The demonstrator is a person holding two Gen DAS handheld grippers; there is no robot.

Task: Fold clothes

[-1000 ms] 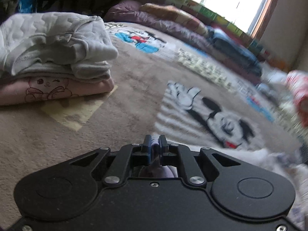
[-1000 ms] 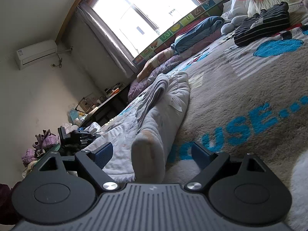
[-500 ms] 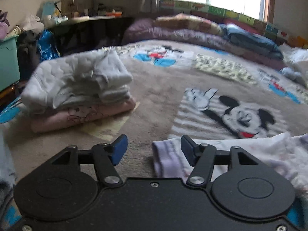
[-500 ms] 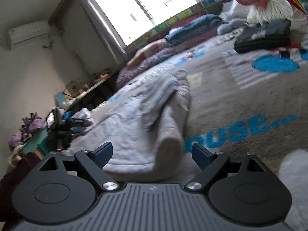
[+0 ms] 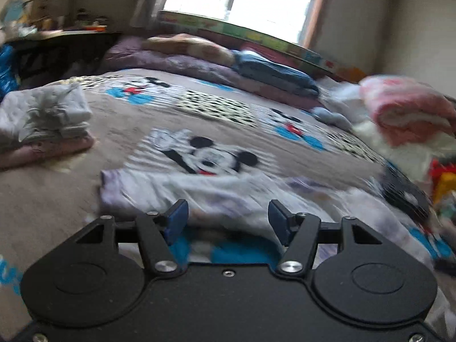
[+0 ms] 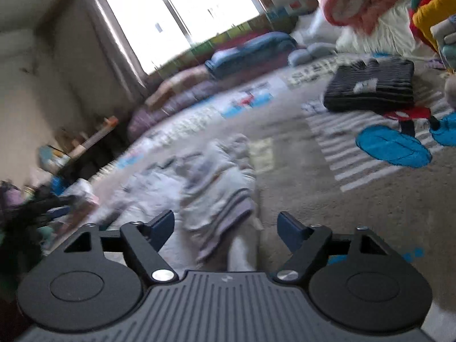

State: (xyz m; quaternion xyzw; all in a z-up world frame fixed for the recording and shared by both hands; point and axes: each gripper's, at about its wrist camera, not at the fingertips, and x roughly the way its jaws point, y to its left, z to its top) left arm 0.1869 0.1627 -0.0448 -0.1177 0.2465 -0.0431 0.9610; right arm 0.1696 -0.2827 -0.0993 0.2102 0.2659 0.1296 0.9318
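Observation:
A pale lilac-white garment (image 5: 216,193) lies spread across the Mickey Mouse blanket (image 5: 199,131), its folded end at the left. My left gripper (image 5: 226,221) hovers open just in front of it, nothing between the blue pads. In the right wrist view the same pale garment (image 6: 216,188) lies rumpled, with a striped cuff near the camera. My right gripper (image 6: 225,228) is open above that cuff and holds nothing. Both views are blurred by motion.
A stack of folded grey and pink clothes (image 5: 42,125) sits at the left. A folded dark striped garment (image 6: 370,85) lies at the right. A heap of pink and white laundry (image 5: 404,114) rises at the right edge. Rolled bedding (image 5: 216,65) lines the window wall.
My left gripper went from shut on the garment's edge to open and pulled back and up. The right gripper stayed open and rose, showing more of the garment.

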